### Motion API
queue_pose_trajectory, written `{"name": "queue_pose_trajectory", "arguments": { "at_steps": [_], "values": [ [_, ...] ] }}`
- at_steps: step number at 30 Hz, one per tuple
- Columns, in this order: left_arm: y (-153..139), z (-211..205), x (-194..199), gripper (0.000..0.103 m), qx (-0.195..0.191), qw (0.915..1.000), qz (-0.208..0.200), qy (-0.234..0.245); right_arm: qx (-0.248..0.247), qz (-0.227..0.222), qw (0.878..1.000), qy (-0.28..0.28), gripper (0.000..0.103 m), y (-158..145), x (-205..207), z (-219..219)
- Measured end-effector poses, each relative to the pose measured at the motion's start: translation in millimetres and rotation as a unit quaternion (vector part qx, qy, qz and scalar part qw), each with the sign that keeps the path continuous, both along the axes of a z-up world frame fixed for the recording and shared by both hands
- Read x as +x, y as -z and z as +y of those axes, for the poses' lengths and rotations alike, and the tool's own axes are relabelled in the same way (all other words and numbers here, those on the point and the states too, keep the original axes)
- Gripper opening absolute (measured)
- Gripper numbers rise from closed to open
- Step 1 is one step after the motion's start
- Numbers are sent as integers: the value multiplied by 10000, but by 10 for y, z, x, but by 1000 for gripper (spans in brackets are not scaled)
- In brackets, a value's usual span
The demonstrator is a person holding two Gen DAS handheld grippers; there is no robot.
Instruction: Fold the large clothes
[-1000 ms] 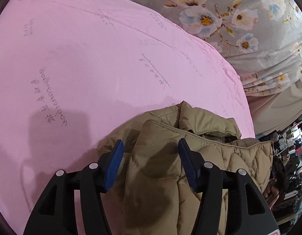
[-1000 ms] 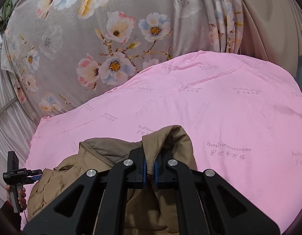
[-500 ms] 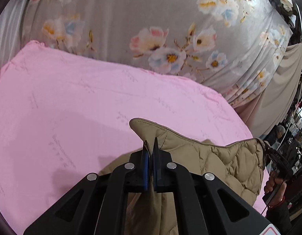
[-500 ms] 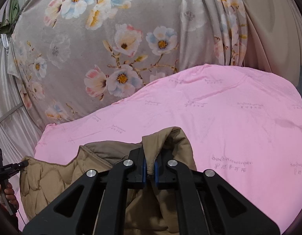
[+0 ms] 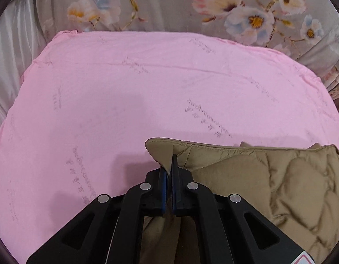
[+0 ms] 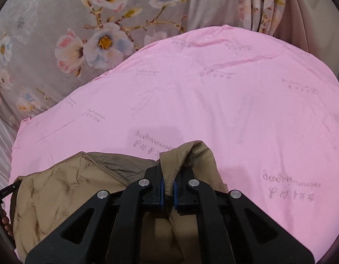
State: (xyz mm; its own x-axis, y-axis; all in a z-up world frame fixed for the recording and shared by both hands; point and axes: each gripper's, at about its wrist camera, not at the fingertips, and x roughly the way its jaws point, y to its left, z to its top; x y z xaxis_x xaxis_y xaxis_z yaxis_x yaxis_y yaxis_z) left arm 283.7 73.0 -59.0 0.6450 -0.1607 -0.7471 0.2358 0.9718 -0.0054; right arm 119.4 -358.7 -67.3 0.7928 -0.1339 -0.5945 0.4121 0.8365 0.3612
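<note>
**Both grippers pinch the tan jacket over the pink sheet**

The left gripper (image 5: 169, 165) has its jaws pressed together on a corner of the quilted tan jacket (image 5: 268, 176). A small fold of the fabric stands up between the blue pads (image 5: 162, 182). From this corner the jacket stretches to the right side of the left wrist view, with its stitched lining turned to the camera.

The right gripper (image 6: 168, 180) also has its jaws closed on the jacket (image 6: 66, 189), and a thicker bunch of cloth rises between them. In the right wrist view the jacket spreads to the left and hangs down below the fingers.

The jacket is at the near edge of the pink sheet (image 5: 125, 99), which carries faint printed writing. Behind the sheet hangs a grey curtain with flowers (image 6: 59, 22). At the far left edge of the right wrist view a part of a hand (image 6: 3, 220) with a black tool is visible
</note>
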Motion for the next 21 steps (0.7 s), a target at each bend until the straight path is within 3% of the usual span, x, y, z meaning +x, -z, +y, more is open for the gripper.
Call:
{"name": "queue_pose_trajectory", "arguments": {
  "at_steps": [2,7,11,13,15,16,17,21],
  "values": [
    [192,-22,43,3,68,9999,92,-28,-101,156,9998,-50,5,68,60,36],
    [353,-65,72,10,150,9998,22,-144,-541,472,9974,-97,5,207,189,200],
    [385,-67,90,27,234,9992,-20,-336,-426,531,9976,-127,5,247,228,157],
    [311,14,71,28,164,9987,-21,-479,-292,390,9987,-120,7,190,160,101],
    [188,98,-14,28,128,9981,-87,-589,-236,109,9996,59,21,40,-32,41],
    [78,158,-82,28,77,9978,-184,-628,-264,-63,9995,179,43,-60,-143,18],
    [-26,203,-151,28,26,9975,-290,-651,-328,-273,9985,340,58,-182,-273,0],
    [-587,364,-456,28,-295,9931,-812,-796,-707,-1000,9917,382,57,-704,-717,118]
  ]
}}
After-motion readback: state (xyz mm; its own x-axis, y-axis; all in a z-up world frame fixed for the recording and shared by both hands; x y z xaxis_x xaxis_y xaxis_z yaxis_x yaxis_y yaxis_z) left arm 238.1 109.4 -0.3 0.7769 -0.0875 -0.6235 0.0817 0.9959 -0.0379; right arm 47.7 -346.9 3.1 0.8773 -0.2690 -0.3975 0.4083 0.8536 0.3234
